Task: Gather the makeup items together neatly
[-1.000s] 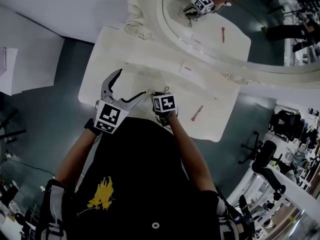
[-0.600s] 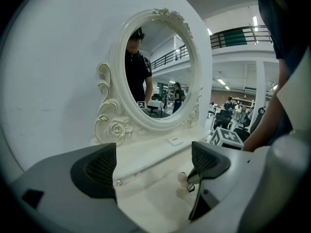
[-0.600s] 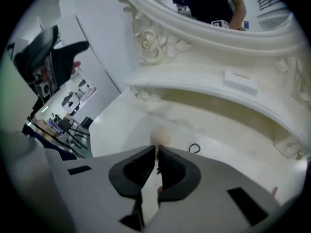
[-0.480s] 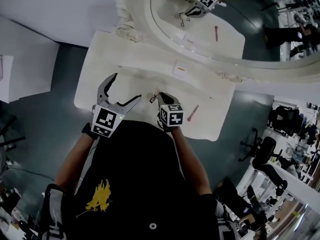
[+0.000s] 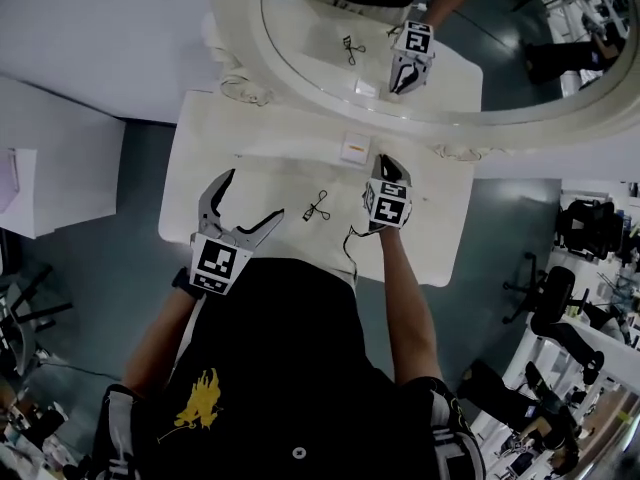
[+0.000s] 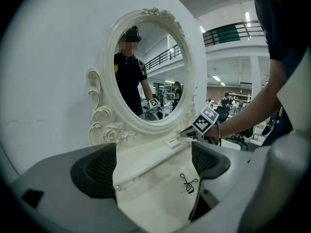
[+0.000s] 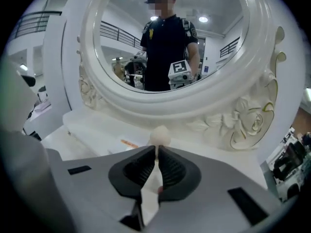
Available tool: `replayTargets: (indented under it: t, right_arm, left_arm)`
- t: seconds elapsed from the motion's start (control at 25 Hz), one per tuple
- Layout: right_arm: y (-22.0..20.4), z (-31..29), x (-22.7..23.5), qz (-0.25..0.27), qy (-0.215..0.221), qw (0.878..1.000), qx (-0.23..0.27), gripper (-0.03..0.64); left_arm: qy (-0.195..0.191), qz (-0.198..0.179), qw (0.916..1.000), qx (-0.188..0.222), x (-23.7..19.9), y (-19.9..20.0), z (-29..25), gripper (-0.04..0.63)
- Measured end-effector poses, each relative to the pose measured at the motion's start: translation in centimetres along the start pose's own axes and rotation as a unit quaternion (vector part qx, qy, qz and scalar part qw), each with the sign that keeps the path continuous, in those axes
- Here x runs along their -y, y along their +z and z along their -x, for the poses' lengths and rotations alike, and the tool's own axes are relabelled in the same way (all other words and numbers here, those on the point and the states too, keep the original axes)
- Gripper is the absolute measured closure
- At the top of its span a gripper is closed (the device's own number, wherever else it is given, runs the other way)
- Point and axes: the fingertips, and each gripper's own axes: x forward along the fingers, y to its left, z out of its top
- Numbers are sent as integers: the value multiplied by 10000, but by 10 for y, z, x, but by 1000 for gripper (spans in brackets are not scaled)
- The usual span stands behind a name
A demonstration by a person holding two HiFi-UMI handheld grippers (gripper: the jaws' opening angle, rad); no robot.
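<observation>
A black eyelash curler (image 5: 318, 206) (image 6: 188, 183) lies in the middle of the white dressing table (image 5: 220, 138). My left gripper (image 5: 256, 193) (image 6: 155, 164) hovers open just left of it, holding nothing. My right gripper (image 5: 385, 160) (image 6: 183, 133) (image 7: 157, 149) is over the right part of the table, pointing at the mirror's base. It is shut on a thin pale stick with a rounded tip (image 7: 159, 136), which pokes out past the pads. A small white card with an orange mark (image 5: 355, 148) (image 7: 129, 143) lies just left of that gripper's tip.
A large oval mirror in an ornate white frame (image 5: 250, 28) (image 7: 252, 125) stands along the table's back edge and reflects both grippers. The table's right edge (image 5: 455, 228) is close to my right arm. Office chairs (image 5: 565, 318) stand on the floor to the right.
My right gripper has swung from beside the eyelash curler to the right and up toward the mirror. The red stick on the table's right is now out of sight under my arm. The left gripper stayed put.
</observation>
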Motion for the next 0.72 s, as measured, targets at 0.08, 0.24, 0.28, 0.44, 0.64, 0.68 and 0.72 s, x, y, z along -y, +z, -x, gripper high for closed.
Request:
replayTargets:
  t: [0.08, 0.24, 0.28, 0.44, 0.64, 0.68, 0.72]
  right_arm:
    - [0, -2, 1, 53, -1, 10000, 69, 575]
    - [-3, -6, -6, 492, -82, 9985, 242, 569]
    - [-5, -7, -8, 595, -132, 9977, 282, 564]
    - [-9, -2, -13, 595, -212, 9970, 444, 521]
    - [-17, 1, -16, 358, -80, 9988, 329, 460]
    - [-16, 3, -16, 344, -77, 9988, 332, 459]
    - [-14, 5, -16, 327, -80, 9989, 338, 457]
  left_arm:
    - [62, 18, 10000, -16, 0, 0, 3, 104]
    - [239, 18, 9996, 114, -3, 5, 7, 104]
    - [268, -4, 9995, 178, -4, 8, 8, 104]
    - [221, 23, 9994, 260, 1, 12, 10, 104]
    - [76, -10, 9996, 256, 10, 12, 5, 104]
    - [58, 2, 9996, 260, 11, 12, 4, 104]
    - [47, 19, 9996, 265, 12, 12, 3, 104]
